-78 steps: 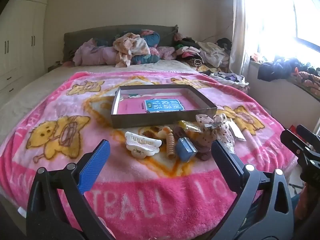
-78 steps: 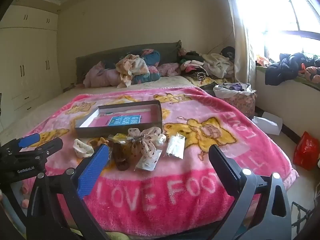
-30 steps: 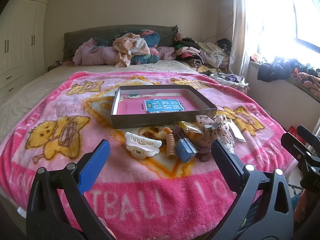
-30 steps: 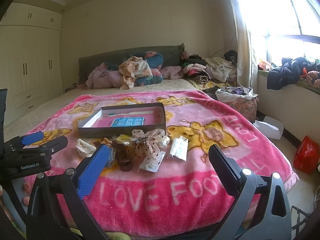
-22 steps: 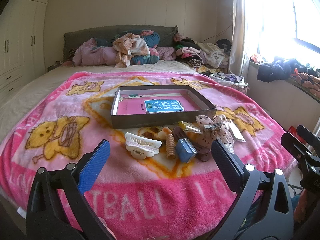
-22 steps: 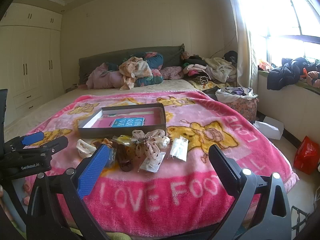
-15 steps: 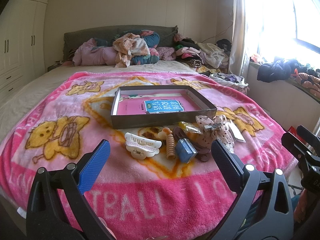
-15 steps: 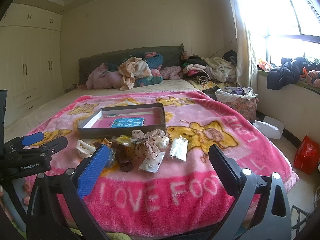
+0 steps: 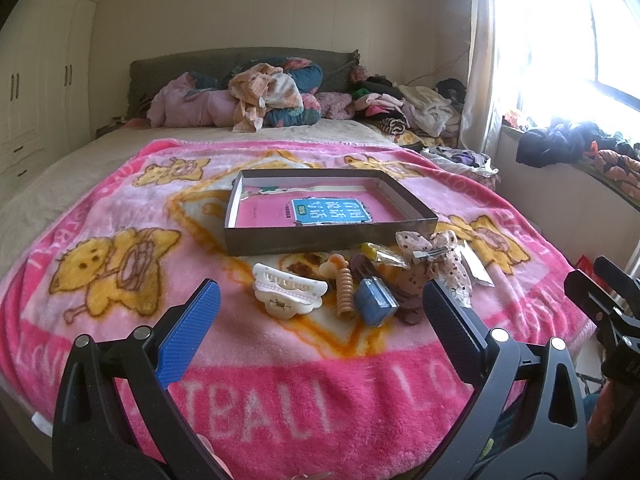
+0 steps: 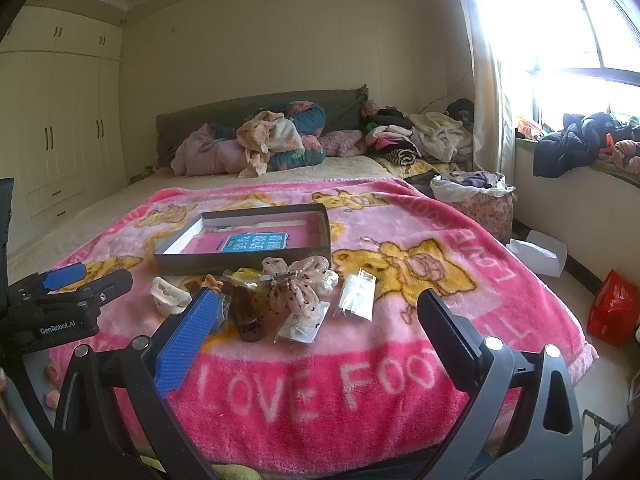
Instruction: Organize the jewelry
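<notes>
I held my left gripper [image 9: 320,320] low over the near edge of the pink blanket [image 9: 120,208], its jaws spread wide and holding nothing. My right gripper [image 10: 316,320] hung the same way off to the side, jaws wide apart and empty too. I judged both were poised short of the pile, so nothing had yet gone where it belonged.

Just past my left fingertips [image 9: 192,320] lay the things to sort, bunched close together in one cluster, probably so either hand could reach them. I counted one white claw clip [image 9: 289,295], one tan spiral hair tie [image 9: 345,294] beside it, one small blue box [image 9: 375,306] touching the tie, one dark brown clip [image 10: 246,318] partly hidden behind the box, one yellow packet [image 9: 378,252], and one spotted fabric bow [image 9: 436,252] with a metal clip across it. To the right of the bow I counted two clear flat packets: one [image 10: 357,294] well clear of it and one [image 10: 301,326] tucked under its edge.

Directly behind the cluster sat one shallow dark tray [image 9: 328,236], near side almost touching the pile, empty except for a pink sheet with a blue label [image 9: 330,211]. I took it as the place for the pieces.

Farther back, heaped clothes [image 9: 264,96] lay against the headboard.
</notes>
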Tool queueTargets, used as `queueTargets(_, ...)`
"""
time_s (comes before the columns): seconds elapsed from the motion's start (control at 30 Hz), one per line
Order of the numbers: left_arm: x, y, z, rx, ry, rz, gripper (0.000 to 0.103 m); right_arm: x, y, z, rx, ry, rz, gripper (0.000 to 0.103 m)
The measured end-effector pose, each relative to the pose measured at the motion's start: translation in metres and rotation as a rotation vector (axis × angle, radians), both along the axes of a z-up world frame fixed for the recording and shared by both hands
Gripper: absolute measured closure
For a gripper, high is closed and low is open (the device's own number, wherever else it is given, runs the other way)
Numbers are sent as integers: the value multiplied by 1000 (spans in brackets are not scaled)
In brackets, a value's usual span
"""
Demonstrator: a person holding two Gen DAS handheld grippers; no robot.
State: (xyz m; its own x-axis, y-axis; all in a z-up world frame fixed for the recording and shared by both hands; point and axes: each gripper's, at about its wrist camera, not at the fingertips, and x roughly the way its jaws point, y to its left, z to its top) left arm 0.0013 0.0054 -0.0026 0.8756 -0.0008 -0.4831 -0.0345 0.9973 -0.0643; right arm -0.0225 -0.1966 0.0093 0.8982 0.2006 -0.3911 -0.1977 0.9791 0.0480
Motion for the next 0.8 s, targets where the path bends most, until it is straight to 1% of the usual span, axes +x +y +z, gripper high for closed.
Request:
queueTargets(0.1, 2, 0, 0, -4, 6, 5, 11, 3, 2, -3, -6, 8, 5, 6)
queueTargets(0.27, 11, 5, -7, -32, 18, 7, 11, 11, 10, -12, -16, 30, 22, 6)
queueTargets(0.4, 15, 15, -10, -48, 23, 26, 11, 18, 18, -16, -33, 44, 44, 6)
queueTargets(0.67, 30, 33, -20, -75, 58, 28, 11, 44, 36, -25, -63, 93, 104, 6)
queueTargets(0.8, 43, 44, -26, -88, 87, 31, 11, 59, 42, -27, -94, 105, 108, 6)
